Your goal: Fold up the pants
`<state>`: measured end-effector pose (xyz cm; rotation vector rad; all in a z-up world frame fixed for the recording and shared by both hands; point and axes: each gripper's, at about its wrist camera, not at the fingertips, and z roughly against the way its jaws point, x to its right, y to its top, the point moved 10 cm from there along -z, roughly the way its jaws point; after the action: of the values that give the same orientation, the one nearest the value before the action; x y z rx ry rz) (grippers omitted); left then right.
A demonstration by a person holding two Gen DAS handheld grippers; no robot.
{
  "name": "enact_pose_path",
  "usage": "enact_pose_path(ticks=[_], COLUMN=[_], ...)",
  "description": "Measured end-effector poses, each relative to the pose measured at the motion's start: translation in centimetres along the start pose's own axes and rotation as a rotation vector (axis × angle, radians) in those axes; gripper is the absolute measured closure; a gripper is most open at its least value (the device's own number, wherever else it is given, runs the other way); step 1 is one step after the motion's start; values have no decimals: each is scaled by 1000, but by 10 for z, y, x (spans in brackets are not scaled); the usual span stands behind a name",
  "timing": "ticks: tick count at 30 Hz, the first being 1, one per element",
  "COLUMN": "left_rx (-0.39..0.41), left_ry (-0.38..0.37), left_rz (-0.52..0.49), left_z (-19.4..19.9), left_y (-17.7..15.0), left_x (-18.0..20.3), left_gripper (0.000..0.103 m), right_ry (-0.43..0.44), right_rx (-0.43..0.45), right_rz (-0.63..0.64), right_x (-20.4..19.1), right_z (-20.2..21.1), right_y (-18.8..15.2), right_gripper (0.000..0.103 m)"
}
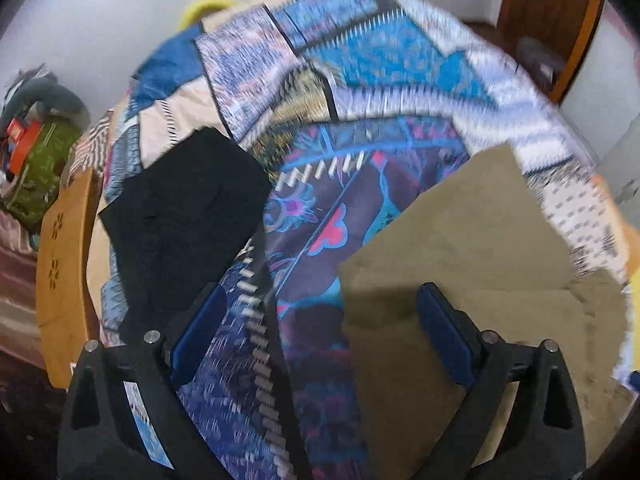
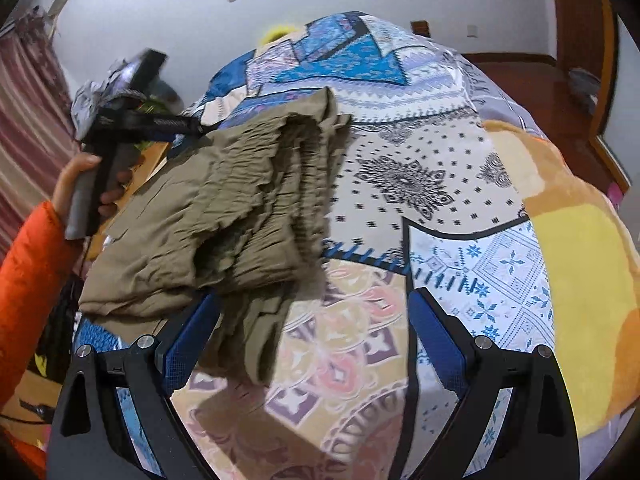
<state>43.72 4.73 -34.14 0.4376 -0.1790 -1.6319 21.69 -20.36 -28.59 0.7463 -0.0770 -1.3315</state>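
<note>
Both tools stand wide open and grip nothing. Seen from its own camera, the left tool [image 1: 320,320] hovers over a bed with a patchwork quilt [image 1: 360,60]; its blue-padded fingers [image 1: 200,328] are spread well apart, one near a folded black garment [image 1: 184,216], the other in front of the olive pants [image 1: 472,248]. That view is blurred, so whether the pad brushes the cloth is hard to tell.

The right tool [image 2: 312,340] is likewise released, its fingers [image 2: 436,340] far apart above the quilt [image 2: 400,176]. The olive pants [image 2: 224,216] lie in a rumpled, layered bundle on the bed's left part, the gathered waistband showing, with one fold draping down just beside the left-hand finger. Farther left, a hand [image 2: 80,184] in an orange sleeve [image 2: 28,264] holds the other tool's handle.
</note>
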Motion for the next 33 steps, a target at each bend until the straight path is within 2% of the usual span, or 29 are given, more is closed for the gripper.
enact_pose_path(ticks=[2, 3, 8, 12, 17, 21, 27, 30, 33], left_rx=[-16, -22, 23, 21, 20, 16, 10, 2, 14], left_ry=[85, 93, 50, 63, 97, 121, 71, 24, -27], left_rz=[-27, -32, -11, 25, 100, 117, 165, 204, 194], left_z=[-20, -26, -30, -22, 1, 21, 49, 62, 75], left_y=[-1, -3, -14, -34, -75, -118, -179, -198, -209], left_x=[-5, -6, -19, -36, -64, -78, -85, -78, -62], left_gripper=[5, 0, 0, 0, 0, 0, 0, 0, 0], right_ry=[-9, -15, -26, -11, -13, -9, 7, 12, 8], right_rx=[3, 3, 1, 17, 48, 72, 106, 121, 119], right_rz=[-12, -18, -36, -47, -25, -6, 30, 66, 87], right_x=[5, 9, 19, 18, 9, -1, -21, -32, -37], right_z=[0, -1, 1, 7, 19, 31, 44, 47, 43], right_y=[1, 1, 2, 5, 8, 9, 11, 12, 11], right_gripper=[9, 9, 9, 9, 9, 9, 9, 9, 9])
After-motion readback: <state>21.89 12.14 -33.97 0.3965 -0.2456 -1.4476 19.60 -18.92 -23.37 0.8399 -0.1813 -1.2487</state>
